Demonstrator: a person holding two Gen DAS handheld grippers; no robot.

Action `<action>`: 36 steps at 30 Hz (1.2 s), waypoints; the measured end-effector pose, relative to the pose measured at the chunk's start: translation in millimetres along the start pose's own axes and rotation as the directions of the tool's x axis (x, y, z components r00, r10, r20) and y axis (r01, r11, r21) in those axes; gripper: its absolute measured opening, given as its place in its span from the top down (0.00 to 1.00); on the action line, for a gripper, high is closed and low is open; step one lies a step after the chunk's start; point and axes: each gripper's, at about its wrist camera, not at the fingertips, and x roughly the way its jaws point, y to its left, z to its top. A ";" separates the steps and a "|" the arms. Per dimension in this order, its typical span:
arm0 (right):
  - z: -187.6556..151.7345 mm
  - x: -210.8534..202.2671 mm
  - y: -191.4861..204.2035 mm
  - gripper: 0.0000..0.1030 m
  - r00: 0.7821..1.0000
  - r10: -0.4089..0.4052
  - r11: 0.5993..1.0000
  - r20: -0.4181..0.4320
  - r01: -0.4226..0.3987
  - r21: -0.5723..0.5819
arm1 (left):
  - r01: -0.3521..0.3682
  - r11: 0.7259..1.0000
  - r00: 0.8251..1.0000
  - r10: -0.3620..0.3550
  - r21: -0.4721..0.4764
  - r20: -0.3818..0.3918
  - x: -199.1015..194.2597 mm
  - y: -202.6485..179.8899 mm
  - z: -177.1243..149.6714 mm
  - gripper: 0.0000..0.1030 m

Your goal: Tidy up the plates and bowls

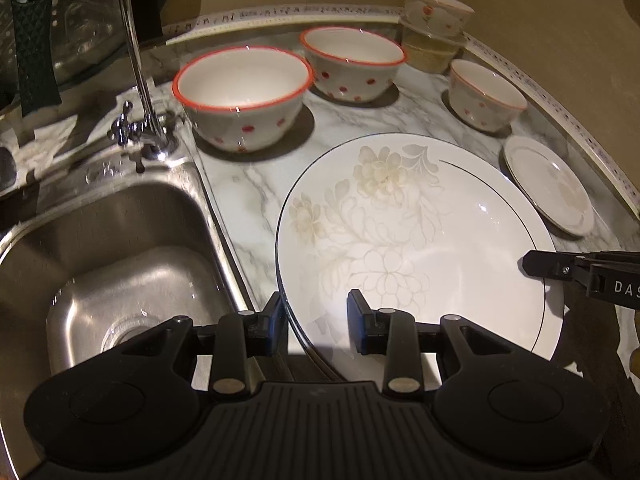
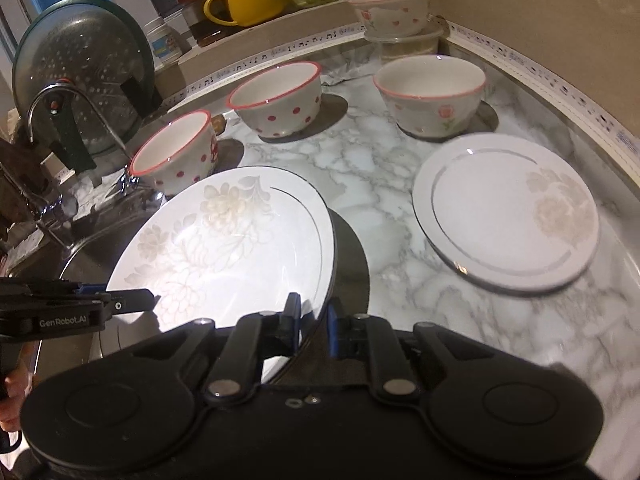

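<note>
A large white plate (image 1: 416,240) (image 2: 224,248) with pale flowers and a thin dark rim line sits tilted over the marble counter (image 2: 380,168), casting a dark shadow beneath it. My left gripper (image 1: 316,320) is shut on its near-left rim, one finger outside and one inside. My right gripper (image 2: 314,318) is shut on the opposite rim, which runs between its pads. Each gripper shows in the other's view, left gripper (image 2: 148,300) and right gripper (image 1: 536,266). A smaller matching plate (image 2: 506,216) (image 1: 548,184) lies flat to the right.
Two red-rimmed dotted bowls (image 1: 244,96) (image 1: 352,64) and a smaller bowl (image 1: 486,94) stand behind the plates. Another bowl (image 2: 392,10) sits on a clear container in the corner. A steel sink (image 1: 120,260) and faucet (image 1: 136,60) are to the left, and a glass lid (image 2: 80,68) behind them.
</note>
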 end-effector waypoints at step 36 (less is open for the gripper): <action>23.5 -59.9 -107.4 0.22 0.954 -0.261 0.964 0.149 0.248 0.100 | 0.245 0.943 0.964 -0.261 0.226 0.044 1.1 -135.8 123.0 0.21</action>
